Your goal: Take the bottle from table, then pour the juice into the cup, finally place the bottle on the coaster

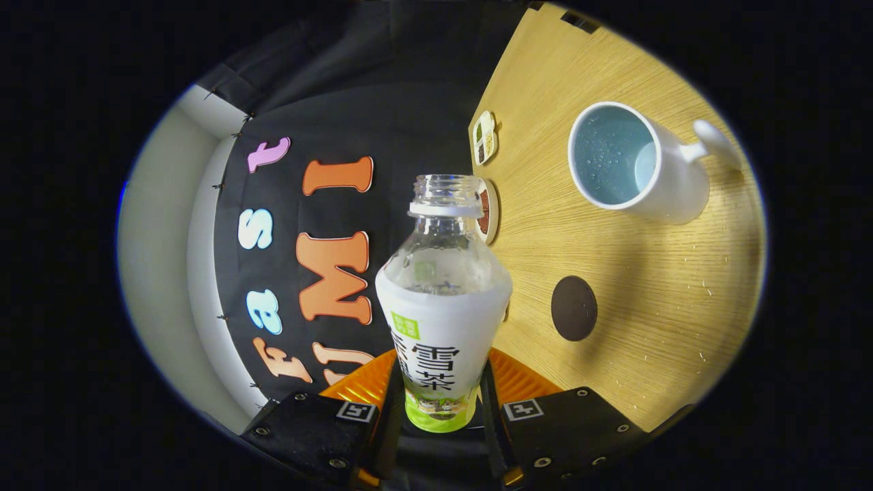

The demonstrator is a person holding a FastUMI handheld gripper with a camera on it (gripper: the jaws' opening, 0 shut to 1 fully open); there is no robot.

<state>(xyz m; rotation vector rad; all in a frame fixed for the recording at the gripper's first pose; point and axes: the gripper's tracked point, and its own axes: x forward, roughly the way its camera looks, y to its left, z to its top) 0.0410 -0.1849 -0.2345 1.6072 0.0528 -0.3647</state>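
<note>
My gripper is shut on a clear plastic bottle with a white and green label, both fingers pressing its lower body. The bottle has no cap and points forward along the fingers. The whole view is rolled, so the wooden table stands like a wall to the right of the bottle. A white cup with a pale blue inside and a handle sits on the table beyond and to the right of the bottle's mouth; droplets show inside it. A dark round coaster lies on the table just right of the bottle's body.
Two small patterned coasters sit at the table's far edge: one square, one round partly behind the bottle's neck. Bare wood lies between the dark coaster and the cup.
</note>
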